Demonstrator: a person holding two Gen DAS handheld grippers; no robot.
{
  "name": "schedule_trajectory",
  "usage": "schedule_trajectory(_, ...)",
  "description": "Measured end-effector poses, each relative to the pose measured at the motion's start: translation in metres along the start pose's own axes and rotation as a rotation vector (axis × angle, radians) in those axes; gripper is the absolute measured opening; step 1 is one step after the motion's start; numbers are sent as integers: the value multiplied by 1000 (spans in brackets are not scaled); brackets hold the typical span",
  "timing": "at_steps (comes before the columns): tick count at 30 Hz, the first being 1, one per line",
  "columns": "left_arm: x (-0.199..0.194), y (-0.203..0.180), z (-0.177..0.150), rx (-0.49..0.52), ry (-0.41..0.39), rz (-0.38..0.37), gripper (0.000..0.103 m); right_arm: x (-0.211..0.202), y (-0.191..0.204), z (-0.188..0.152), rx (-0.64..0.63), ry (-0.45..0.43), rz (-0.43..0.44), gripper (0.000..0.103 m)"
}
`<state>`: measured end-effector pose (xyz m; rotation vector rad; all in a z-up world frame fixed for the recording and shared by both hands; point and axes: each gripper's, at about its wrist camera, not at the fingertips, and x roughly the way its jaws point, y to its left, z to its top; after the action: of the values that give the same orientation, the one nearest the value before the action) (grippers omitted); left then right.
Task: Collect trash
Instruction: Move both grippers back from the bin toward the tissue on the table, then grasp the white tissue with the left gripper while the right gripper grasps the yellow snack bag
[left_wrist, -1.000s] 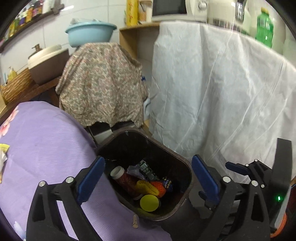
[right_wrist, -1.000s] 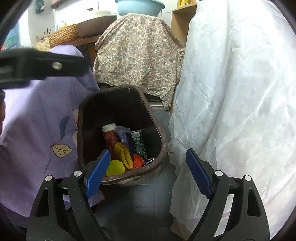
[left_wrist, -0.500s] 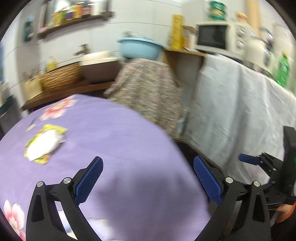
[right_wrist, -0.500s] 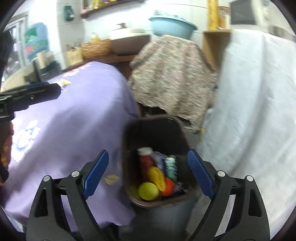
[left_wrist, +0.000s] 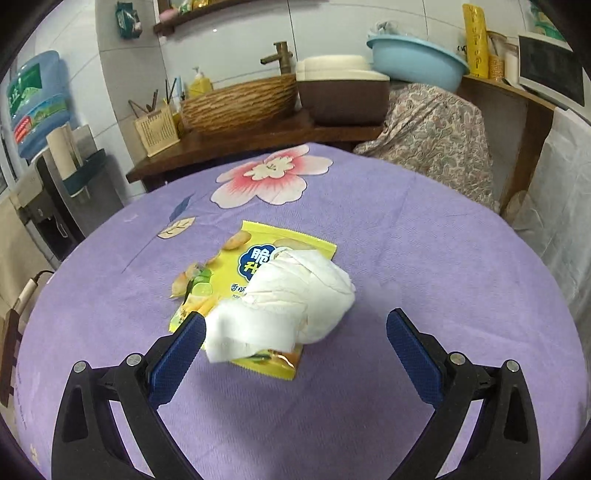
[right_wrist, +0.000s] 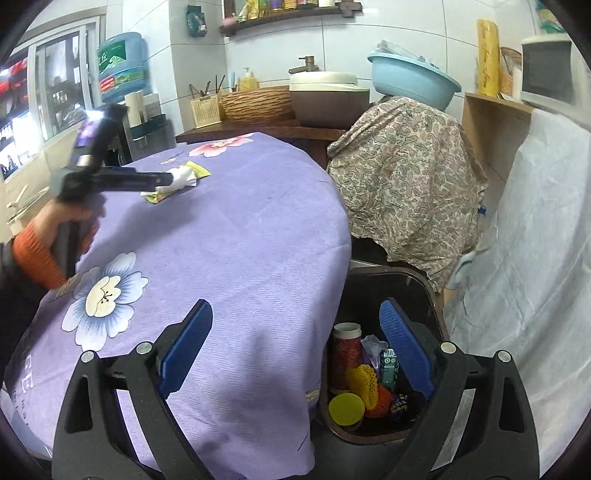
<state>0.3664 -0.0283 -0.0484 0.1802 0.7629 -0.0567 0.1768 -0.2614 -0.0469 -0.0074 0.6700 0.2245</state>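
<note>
A crumpled white tissue (left_wrist: 291, 295) lies on a yellow snack wrapper (left_wrist: 236, 280) on the purple tablecloth (left_wrist: 424, 258). My left gripper (left_wrist: 295, 343) is open and empty, just short of the tissue, with the left pad beside its near edge. In the right wrist view the tissue (right_wrist: 181, 177) and wrapper (right_wrist: 197, 168) show far off beside the left gripper (right_wrist: 162, 181). My right gripper (right_wrist: 295, 347) is open and empty, above the table edge and the dark trash bin (right_wrist: 424, 284), which holds a red bottle (right_wrist: 341, 354), a yellow lid (right_wrist: 346, 408) and several wrappers.
A wooden counter (left_wrist: 258, 140) with a woven basket (left_wrist: 240, 103) and brown pot (left_wrist: 343, 92) stands behind the table. A paisley-covered object (right_wrist: 402, 166) and a white sheet (right_wrist: 535, 240) stand right of the bin. A water jug (left_wrist: 33, 99) is at far left.
My left gripper swung from over the trash bin to the table and now faces the tissue and wrapper. My right gripper pulled back and turned left, so the table fills its view.
</note>
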Motion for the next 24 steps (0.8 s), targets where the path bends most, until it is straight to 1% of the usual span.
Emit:
schedule_trajectory(2,7,-2,2,16,11,-8,93,1,1,2,-7,7,-3,91)
schedule_trajectory(4,14,-3,2,35,18,-9,85,3,3,5,-12,15,-1,91)
schedule_trajectory(5,20,-5,4,49,36,-9,82,5,5,7,-14,19,4,91)
schedule_trajectory(6,26,-7,4,55,51,-6,71,6,7,9,-14,22,12,91)
schedule_trajectory(7,31,-7,3,55,64,0,55,8,9,12,-15,24,24,91)
schedule_trajectory(8,33,-4,3,38,67,3,50,9,11,14,-15,23,33,91)
schedule_trajectory(9,31,1,2,11,61,0,40,11,16,18,-21,19,46,91)
schedule_trajectory(10,28,6,2,-19,53,-13,26,12,19,21,-27,16,50,91)
schedule_trajectory(11,23,13,2,-57,44,-41,20,14,24,26,-41,12,55,91)
schedule_trajectory(12,18,18,2,-83,36,-58,16,16,28,29,-51,9,59,91)
schedule_trajectory(15,-1,34,-3,-149,-12,-81,13,27,42,43,-75,10,94,91)
schedule_trajectory(18,-29,53,-14,-227,-59,-118,13,41,61,61,-95,19,151,91)
schedule_trajectory(19,-36,58,-18,-249,-73,-118,13,45,68,66,-109,23,164,91)
schedule_trajectory(21,-57,74,-27,-280,-113,-91,13,60,90,82,-159,35,184,91)
schedule_trajectory(24,-79,98,-40,-298,-169,27,13,81,117,101,-200,53,228,91)
